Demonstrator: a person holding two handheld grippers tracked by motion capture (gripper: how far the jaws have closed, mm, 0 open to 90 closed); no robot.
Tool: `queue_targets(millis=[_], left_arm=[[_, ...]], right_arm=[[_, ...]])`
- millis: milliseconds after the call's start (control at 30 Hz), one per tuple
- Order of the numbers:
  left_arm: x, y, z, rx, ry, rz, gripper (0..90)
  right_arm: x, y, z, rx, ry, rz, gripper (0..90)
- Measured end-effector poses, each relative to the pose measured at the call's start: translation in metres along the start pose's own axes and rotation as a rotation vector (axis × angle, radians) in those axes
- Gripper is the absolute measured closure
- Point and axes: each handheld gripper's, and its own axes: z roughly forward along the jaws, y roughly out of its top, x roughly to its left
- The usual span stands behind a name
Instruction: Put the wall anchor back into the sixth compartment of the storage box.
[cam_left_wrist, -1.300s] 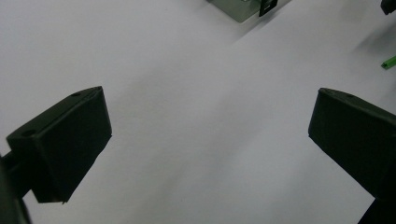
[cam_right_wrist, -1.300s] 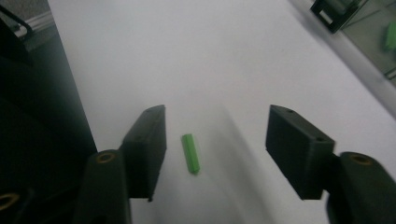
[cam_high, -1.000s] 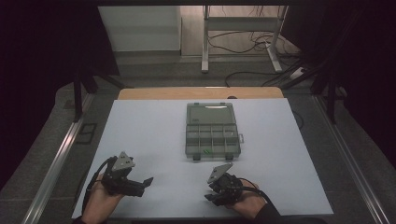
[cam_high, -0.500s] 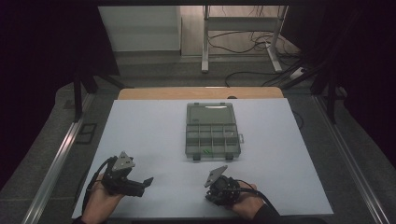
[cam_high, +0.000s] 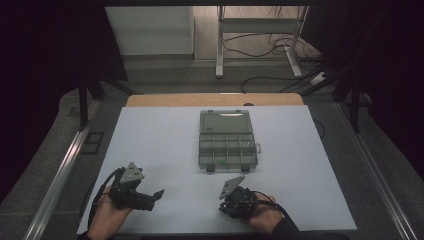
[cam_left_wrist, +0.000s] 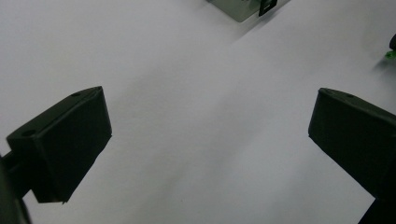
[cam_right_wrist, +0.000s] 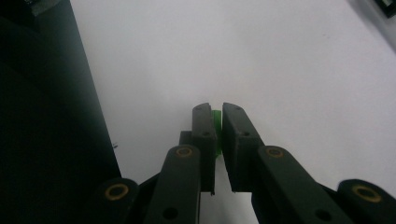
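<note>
The right tongs (cam_right_wrist: 218, 112) have just been closing and now pinch a small green piece (cam_right_wrist: 216, 122) low over the white counter (cam_high: 165, 150); so little of it is caught that it may slip out when lifted toward the organizer box (cam_high: 226, 141). It looks thin and bright green. The left tongs (cam_left_wrist: 205, 135) stand wide open and empty.

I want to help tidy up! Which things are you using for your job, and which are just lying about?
In use:
right gripper, jaws just closed on a small green piece
open compartment box

Lying about:
cables on the floor
metal stand
</note>
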Motion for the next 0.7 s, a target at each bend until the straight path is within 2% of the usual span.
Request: queue_targets(millis=[500,700], left_arm=[[0.0,0.0,0.0,0.002,-0.003,0.0,0.0],[0.0,0.0,0.001,0.002,-0.004,0.0,0.0]], right_arm=[[-0.009,0.004,-0.013,-0.066,-0.023,0.016,83.8],[-0.014,0.004,-0.019,-0.087,-0.041,0.036,83.8]])
